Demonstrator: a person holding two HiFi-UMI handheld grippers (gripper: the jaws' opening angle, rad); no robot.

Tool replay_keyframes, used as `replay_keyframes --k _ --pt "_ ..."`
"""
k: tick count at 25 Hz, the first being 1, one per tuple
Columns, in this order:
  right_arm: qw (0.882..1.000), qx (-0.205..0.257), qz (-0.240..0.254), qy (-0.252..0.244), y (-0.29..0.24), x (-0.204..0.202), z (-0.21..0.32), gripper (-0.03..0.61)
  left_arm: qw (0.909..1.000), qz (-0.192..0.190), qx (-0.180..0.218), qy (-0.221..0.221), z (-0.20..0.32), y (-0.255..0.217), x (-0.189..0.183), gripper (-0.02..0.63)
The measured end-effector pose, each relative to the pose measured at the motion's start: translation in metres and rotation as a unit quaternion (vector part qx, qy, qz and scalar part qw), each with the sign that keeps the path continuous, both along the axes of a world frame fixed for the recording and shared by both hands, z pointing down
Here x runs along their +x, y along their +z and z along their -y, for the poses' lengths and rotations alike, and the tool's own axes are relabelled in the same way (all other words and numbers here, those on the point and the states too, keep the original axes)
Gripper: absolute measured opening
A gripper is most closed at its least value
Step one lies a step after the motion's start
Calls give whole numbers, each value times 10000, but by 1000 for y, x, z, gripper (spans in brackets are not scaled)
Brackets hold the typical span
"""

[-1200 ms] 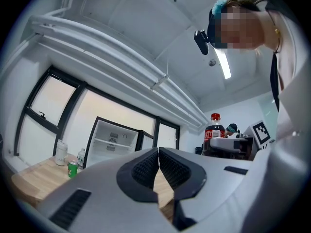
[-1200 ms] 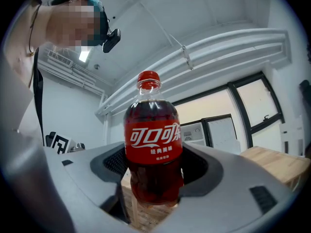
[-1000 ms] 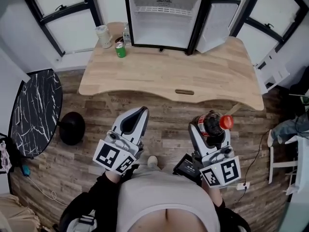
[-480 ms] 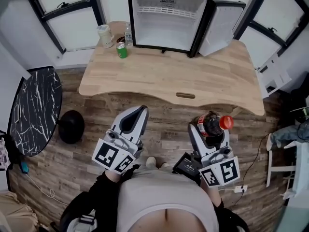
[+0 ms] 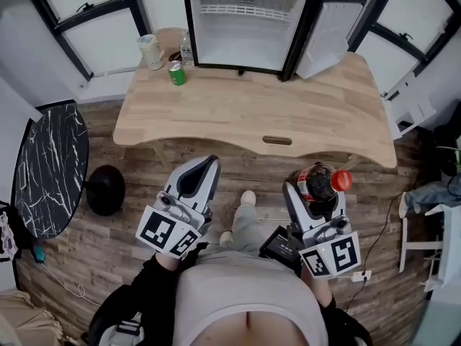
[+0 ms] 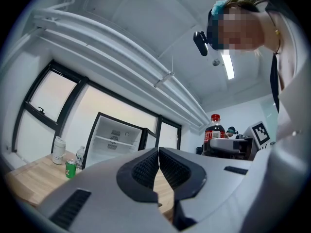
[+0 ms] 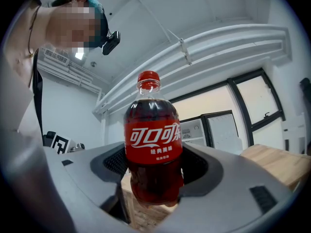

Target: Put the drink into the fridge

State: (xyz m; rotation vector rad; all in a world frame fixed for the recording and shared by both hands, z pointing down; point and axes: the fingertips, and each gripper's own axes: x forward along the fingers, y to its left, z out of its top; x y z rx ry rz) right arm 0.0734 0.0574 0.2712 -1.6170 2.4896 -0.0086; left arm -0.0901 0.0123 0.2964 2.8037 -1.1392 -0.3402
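Cola bottle: clear glossy plastic, dark liquid showing thru, shiny red label, red plastic cap. Right gripper & left gripper: smooth matt grey plastic shells. Pads are dark, fine-ribbed, rubbery-looking. Marker cubes: flat matt blk/wht print. Table: pale wood, visible grain, smooth satin finish. Floor: wood-look planks, mixed brown/grey, matt. Fridge: smooth white plastic inside, blk frame w/ slight gloss. Round side table: blk marble-look top w/ white veins, polished. Green can: metal, slight sheen. Person's top: pale matt cloth.
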Motion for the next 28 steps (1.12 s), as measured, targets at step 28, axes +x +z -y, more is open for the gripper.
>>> replay_keyframes --k 28 --pt "9980 -65 -78 -620 1 60 263 325 9989 -125 104 -430 258 -8 72 8"
